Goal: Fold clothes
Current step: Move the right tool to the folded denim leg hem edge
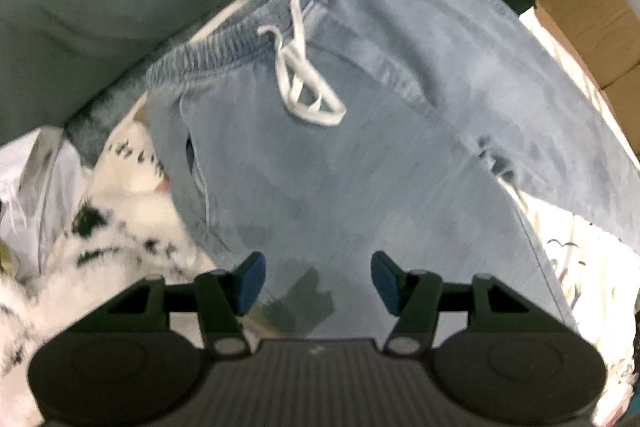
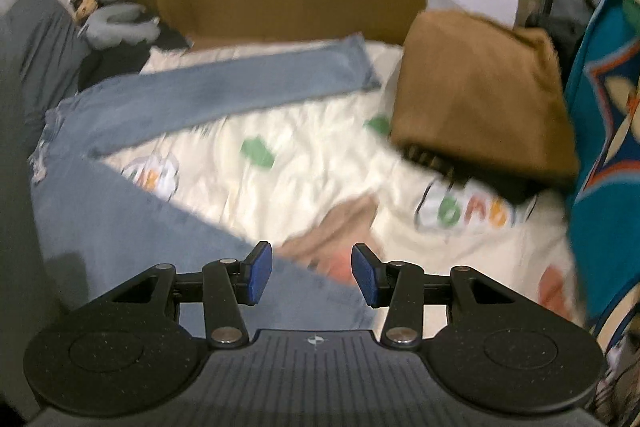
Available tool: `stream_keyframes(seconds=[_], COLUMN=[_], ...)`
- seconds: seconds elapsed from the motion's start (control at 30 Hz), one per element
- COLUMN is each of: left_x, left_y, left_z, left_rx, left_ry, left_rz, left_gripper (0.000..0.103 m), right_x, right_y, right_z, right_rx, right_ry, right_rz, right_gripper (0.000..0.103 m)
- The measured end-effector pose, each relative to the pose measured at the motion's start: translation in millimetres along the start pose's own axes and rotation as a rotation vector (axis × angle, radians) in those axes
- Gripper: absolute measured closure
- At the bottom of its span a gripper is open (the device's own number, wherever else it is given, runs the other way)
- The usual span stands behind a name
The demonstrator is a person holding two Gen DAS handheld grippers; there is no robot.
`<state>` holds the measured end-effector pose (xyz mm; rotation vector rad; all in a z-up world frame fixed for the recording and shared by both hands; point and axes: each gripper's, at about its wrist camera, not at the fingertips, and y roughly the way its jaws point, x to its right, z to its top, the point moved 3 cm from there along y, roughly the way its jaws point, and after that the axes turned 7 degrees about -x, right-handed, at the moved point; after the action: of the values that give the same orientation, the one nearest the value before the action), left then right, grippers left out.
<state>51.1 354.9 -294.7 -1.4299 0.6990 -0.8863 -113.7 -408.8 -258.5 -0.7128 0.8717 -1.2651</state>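
Lying spread on the bed (image 2: pixel 304 163), legs apart, the pants (image 1: pixel 340 155) remain unfolded; a brown stack (image 2: pixel 480 95) sits folded at two o'clock. Left gripper (image 1: pixel 318 283) and right gripper (image 2: pixel 312 273) hover, jaws wide, holding nothing.

Light-blue sweatpants (image 1: pixel 360 147) w/ elastic waistband & white drawstring (image 1: pixel 304 75) lie flat, face-up on the printed bedsheet (image 2: pixel 320 155), legs spread apart in a V, one leg (image 2: pixel 224 95) stretched toward cardboard boxes.
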Motion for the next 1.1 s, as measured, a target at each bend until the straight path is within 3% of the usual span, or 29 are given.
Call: stream_keyframes(seconds=[0.23, 0.37, 0.57, 0.8, 1.0, 1.1], left_x=[-3, -1, -3, -12, -19, -24], left_y=[0, -3, -5, 1, 8, 3], left_z=[-9, -11, -14, -21, -27, -27], left_rx=[-0.016, -0.019, -0.016, -0.028, -0.047, -0.018], left_ry=[0.014, 0.042, 0.043, 0.021, 0.021, 0.003], left_rz=[0.03, 0.059, 0.064, 0.076, 0.095, 0.097], left_gripper=[0.041, 0.041, 0.041, 0.041, 0.041, 0.041], right_x=[-34, -49, -80, -97, -104, -106], right_y=[34, 53, 70, 79, 95, 99], right_z=[-56, -78, -111, -133, -146, -156], right_rx=[-0.12, -0.178, -0.24, -0.287, -0.324, -0.33], right_ry=[-0.059, -0.029, -0.191, -0.249, -0.312, -0.333], right_rz=[0.044, 0.075, 0.056, 0.05, -0.017, -0.07], right_gripper=[0.051, 0.051, 0.051, 0.05, 0.046, 0.046])
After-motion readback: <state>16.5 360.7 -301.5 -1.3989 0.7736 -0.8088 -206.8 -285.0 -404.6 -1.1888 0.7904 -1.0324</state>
